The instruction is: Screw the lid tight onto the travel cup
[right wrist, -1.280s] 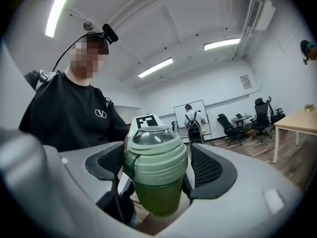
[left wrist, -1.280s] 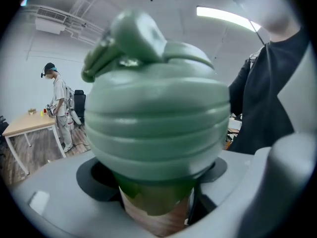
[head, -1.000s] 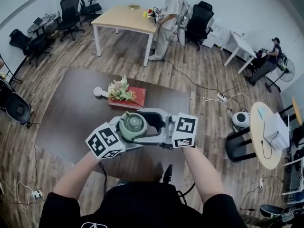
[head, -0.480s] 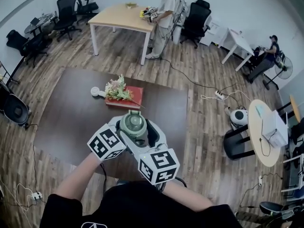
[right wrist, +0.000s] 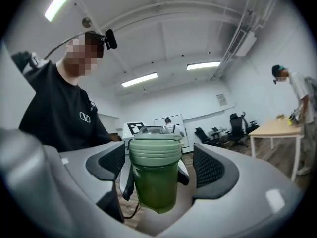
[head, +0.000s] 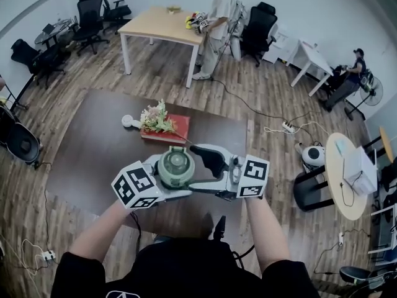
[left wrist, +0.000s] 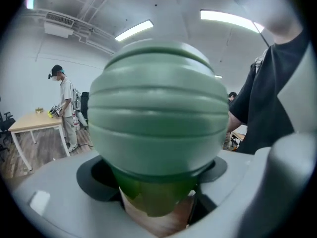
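The green travel cup (head: pixel 175 166) is held above the dark table with its ribbed lid (left wrist: pixel 158 108) on top. My left gripper (head: pixel 169 182) is shut on the cup's lower body (left wrist: pixel 157 200), which fills the left gripper view. My right gripper (head: pixel 202 172) reaches in from the right, with the lid (right wrist: pixel 154 150) and the cup (right wrist: pixel 156 185) between its jaws. Its jaws are opening. Both dark pads (right wrist: pixel 210 168) stand off the lid, with a gap on each side.
Below lies a dark brown table (head: pixel 93 148) with a red box of flowers (head: pixel 162 126) and a small white round object (head: pixel 129 121) at its far edge. A person (head: pixel 217 17) stands at a light wooden table behind it. Office chairs and floor cables ring the room.
Half a second ago the right gripper was turned down toward my body; now it has swung back to the cup's right side. The left gripper still holds the cup in place.
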Demonstrator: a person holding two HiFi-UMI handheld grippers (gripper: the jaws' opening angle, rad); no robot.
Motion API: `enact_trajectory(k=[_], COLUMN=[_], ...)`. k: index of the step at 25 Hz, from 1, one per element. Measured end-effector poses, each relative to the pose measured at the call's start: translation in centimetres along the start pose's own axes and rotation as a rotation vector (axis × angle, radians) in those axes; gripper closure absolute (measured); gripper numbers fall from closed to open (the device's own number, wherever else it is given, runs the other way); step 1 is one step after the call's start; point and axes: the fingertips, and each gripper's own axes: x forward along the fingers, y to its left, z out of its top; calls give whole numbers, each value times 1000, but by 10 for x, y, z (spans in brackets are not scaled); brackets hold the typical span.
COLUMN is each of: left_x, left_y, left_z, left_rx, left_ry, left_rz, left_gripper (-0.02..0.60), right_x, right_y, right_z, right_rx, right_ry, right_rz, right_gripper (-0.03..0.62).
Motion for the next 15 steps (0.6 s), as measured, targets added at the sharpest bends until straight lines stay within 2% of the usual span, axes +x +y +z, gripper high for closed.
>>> enact_trajectory(k=[3,5,8,11,13,15], left_x=[1,3,2,-2,-5,-7], left_y=[-9,-14,-14,-2,6,15], left_z=[0,0,2,2,-2,-7], left_rx=[14,20,24,23,36,39], left_ry=[17,27,29,19,23,27], left_rz=[-27,-38,-31,12,59,112], left_gripper=[172,172,170,170,172,172], right_x=[3,10,21,28,33,38], right_y=[-1,4,13,8,5,2], right_z=[6,8,6,9,8,5], right_rx=[57,70,63,63,51,35], right_ry=[-7,28,91,77,54,30], right_rz=[158,244,317,256,147,-14], right_gripper=[171,172,177,185,189,189])
